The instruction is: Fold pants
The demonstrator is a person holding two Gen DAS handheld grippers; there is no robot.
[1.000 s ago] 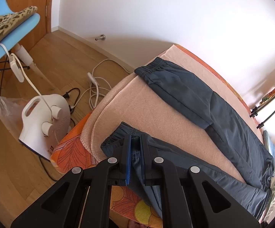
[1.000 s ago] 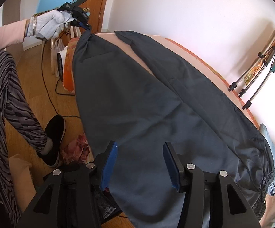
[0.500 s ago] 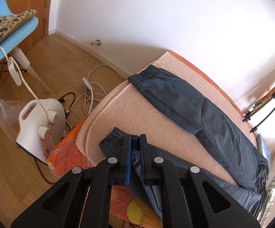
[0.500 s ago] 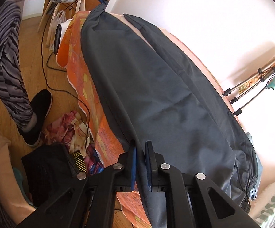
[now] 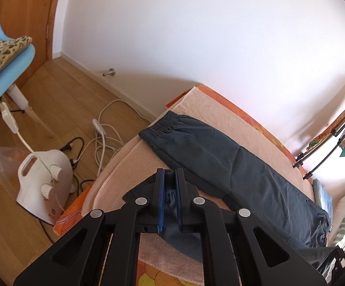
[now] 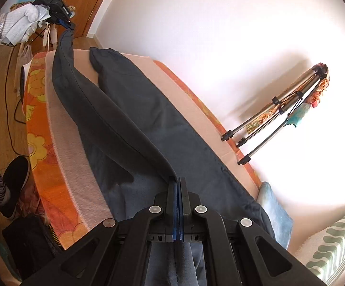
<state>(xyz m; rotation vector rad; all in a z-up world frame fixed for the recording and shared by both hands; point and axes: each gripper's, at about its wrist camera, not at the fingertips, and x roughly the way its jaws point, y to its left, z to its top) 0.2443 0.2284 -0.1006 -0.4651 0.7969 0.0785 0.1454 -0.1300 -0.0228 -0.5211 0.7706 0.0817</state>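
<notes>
Two grips hold the pants, one per leg end of the near leg. Your right gripper has just been closing; its jaws now pinch the near leg's outer edge close to the waist, cloth pressed flat between them. Beyond those jaws the lifted leg runs as a taut ridge above the bed to your left gripper, held in a gloved hand. Left wrist view: left jaws clamped on the elastic cuff, fabric bunched between the pads. Past them, the far leg lies flat on the bed.

Handling, judged: thin, light, limp, somewhat slick; sags wherever unsupported. Hold at cuff and side seam. Both grippers pitch down toward the bed.
</notes>
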